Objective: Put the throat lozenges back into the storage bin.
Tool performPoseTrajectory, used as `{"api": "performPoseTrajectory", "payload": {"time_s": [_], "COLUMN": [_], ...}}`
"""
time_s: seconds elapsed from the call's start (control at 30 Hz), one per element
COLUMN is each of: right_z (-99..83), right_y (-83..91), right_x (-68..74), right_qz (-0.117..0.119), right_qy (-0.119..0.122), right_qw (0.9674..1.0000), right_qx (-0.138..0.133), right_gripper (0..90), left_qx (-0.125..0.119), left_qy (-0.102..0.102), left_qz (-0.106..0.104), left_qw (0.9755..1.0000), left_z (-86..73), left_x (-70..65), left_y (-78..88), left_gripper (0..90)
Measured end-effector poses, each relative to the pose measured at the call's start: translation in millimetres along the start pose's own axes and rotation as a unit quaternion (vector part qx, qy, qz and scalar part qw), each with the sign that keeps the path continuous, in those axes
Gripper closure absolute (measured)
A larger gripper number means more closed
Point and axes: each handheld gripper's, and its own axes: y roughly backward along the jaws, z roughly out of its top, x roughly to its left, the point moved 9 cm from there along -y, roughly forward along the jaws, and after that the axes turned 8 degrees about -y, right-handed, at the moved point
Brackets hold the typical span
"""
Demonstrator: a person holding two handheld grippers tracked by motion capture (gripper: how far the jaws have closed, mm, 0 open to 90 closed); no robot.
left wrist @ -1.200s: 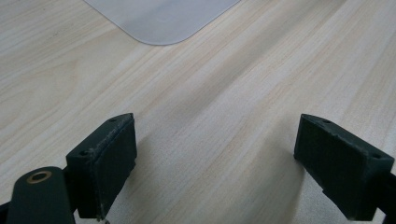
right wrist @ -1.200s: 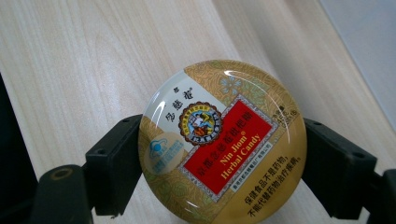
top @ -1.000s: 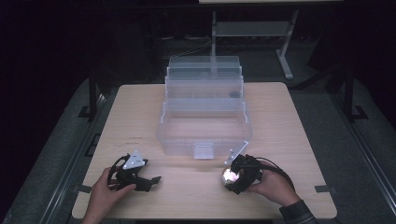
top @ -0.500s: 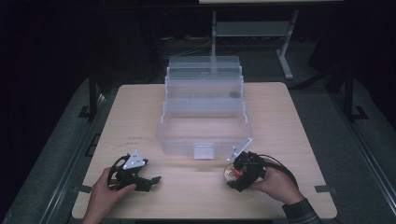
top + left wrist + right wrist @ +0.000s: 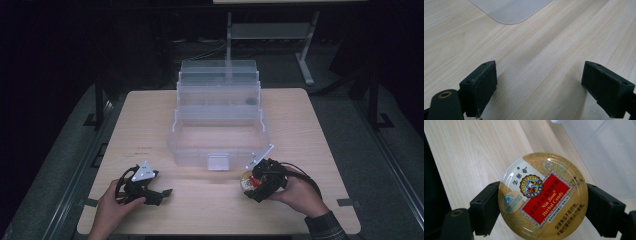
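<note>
Tabletop (image 5: 150, 115): light wood grain, set in a dark room.
Storage box (image 5: 219, 117): clear plastic, tiered trays stepped back, standing at mid-table; latch tab faces the person.
Left gripper (image 5: 161, 194): held low at the near left, well apart from the box; fingers (image 5: 480, 86) spread wide with bare wood between them. A rounded clear plastic corner lies ahead in the left gripper view.
Right gripper (image 5: 248, 184): near right, just in front of the box's right corner.
Candy tin (image 5: 543, 197): round, gold with a red label reading "Nin Jiom Herbal Candy"; clamped at its rim between the right fingers (image 5: 485, 207), lid facing the camera, over the tabletop beside the box wall.
</note>
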Motion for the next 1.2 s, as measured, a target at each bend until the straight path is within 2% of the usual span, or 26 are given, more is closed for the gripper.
{"api": "performPoseTrajectory", "payload": {"time_s": [0.9, 1.2], "right_z": [24.7, 32.0], "right_y": [30.0, 40.1], "right_x": [-11.0, -17.6], "right_qz": [-0.008, -0.011], "right_qy": [0.001, 0.001], "right_qw": [0.9995, 0.9995], "right_qx": [-0.03, -0.029], "right_gripper": [19.6, 19.6], "left_qx": [0.0, 0.0], "left_qy": [-0.001, 0.0], "left_qz": [0.001, 0.0], "left_qw": [1.0, 1.0], "left_z": [0.0, 0.0], "left_x": [0.3, 0.1], "left_y": [-0.1, -0.1], "left_gripper": [12.2, 12.1]}}
